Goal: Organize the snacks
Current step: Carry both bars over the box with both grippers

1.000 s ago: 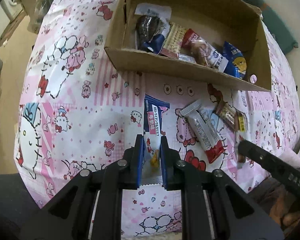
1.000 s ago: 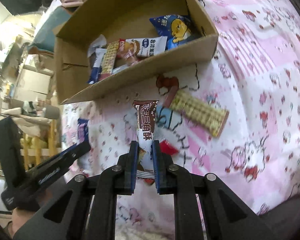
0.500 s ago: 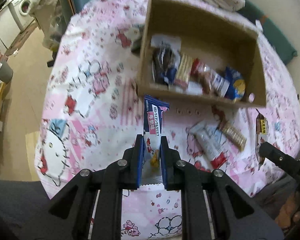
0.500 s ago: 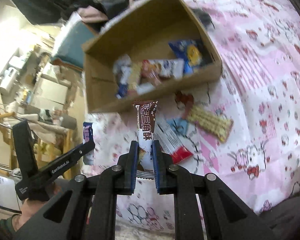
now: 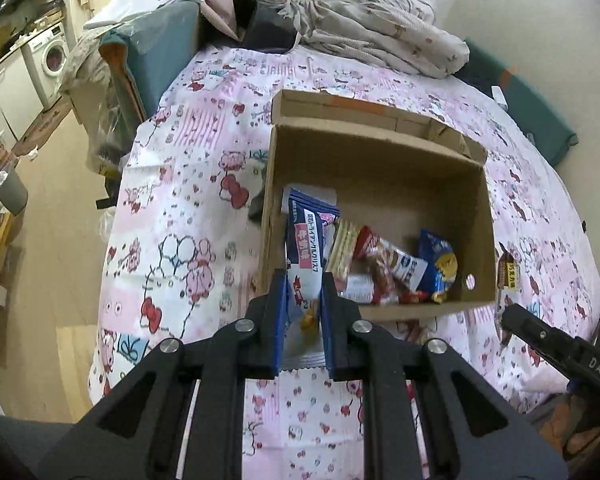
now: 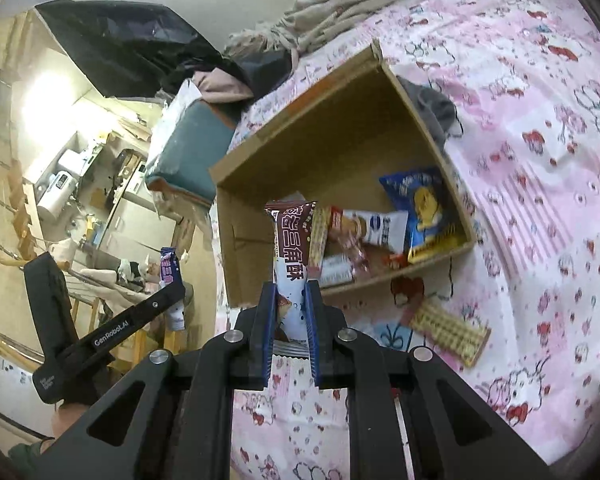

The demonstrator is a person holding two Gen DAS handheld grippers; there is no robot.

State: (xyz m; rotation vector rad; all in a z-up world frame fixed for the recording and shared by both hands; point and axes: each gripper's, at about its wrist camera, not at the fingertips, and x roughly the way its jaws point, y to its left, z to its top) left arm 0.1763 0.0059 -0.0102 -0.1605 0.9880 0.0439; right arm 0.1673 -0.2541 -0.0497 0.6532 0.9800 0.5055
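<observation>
We see a matt brown cardboard box (image 5: 380, 160), glossy plastic snack wrappers (image 5: 396, 264) inside, soft printed cloth bedsheet (image 5: 188, 200) beneath, and our matt black plastic gripper (image 5: 304, 320).

Soft indoor light falls evenly over the pink patterned bedsheet (image 5: 204, 216), with little shadow except inside the cardboard box (image 5: 380, 168), whose near wall darkens the snacks below it. In the right wrist view a bright patch glares on the far wall (image 6: 48, 96) and washes it out. Both fisheye views bend hard at the black corners, and the sheet's print smears slightly toward the edges.
</observation>
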